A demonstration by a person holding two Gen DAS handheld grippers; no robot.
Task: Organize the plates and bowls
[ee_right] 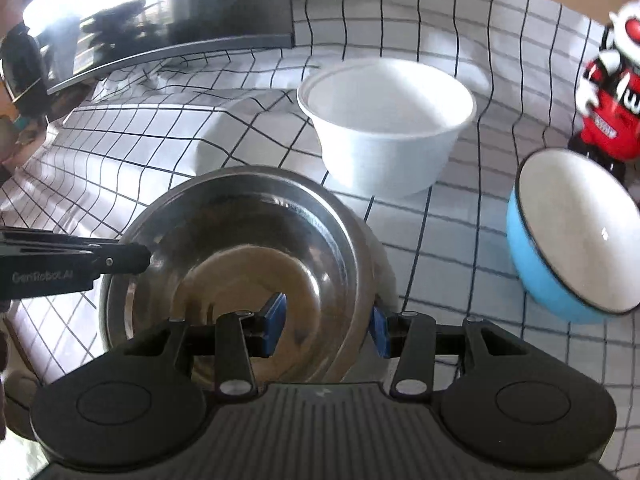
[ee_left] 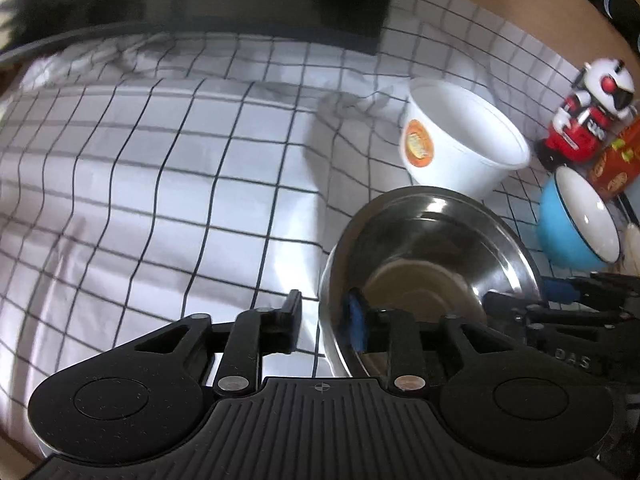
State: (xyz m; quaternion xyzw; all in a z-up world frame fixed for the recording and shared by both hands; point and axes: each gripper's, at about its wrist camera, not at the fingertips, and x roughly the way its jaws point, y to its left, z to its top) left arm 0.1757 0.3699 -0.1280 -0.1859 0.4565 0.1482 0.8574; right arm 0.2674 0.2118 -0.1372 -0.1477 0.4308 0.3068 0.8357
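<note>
From the left wrist view, the left tongs [ee_left: 326, 320] straddle the near-left rim of the steel bowl [ee_left: 432, 248]: the blue-padded finger sits inside the bowl, the other finger stands outside over the checked cloth [ee_left: 160, 168], and a clear gap shows between that outer finger and the bowl's wall, so these tongs are released. The steel bowl rests on the cloth-covered table at the near right. Beyond it stands a white bowl [ee_left: 464, 140] with an orange label, and to the right a blue bowl [ee_left: 572, 224] with a white inside, tilted. A red and white toy robot [ee_left: 588, 116] stands at the far right, with a red box [ee_left: 616, 164] beside it. The right tongs [ee_left: 560, 292] enter from the right edge at the steel bowl's far rim. From the right wrist view, the right tongs [ee_right: 328, 330] straddle the near-right wall of the steel bowl [ee_right: 248, 248], one blue pad inside and one outside; whether the pads press on the wall I cannot tell. The left tongs [ee_right: 132, 258] reach in from the left to the bowl's left rim. The white bowl [ee_right: 388, 128] stands farther off, the blue bowl [ee_right: 568, 236] to the right, tilted, and the toy robot [ee_right: 612, 92] at the far right.
</note>
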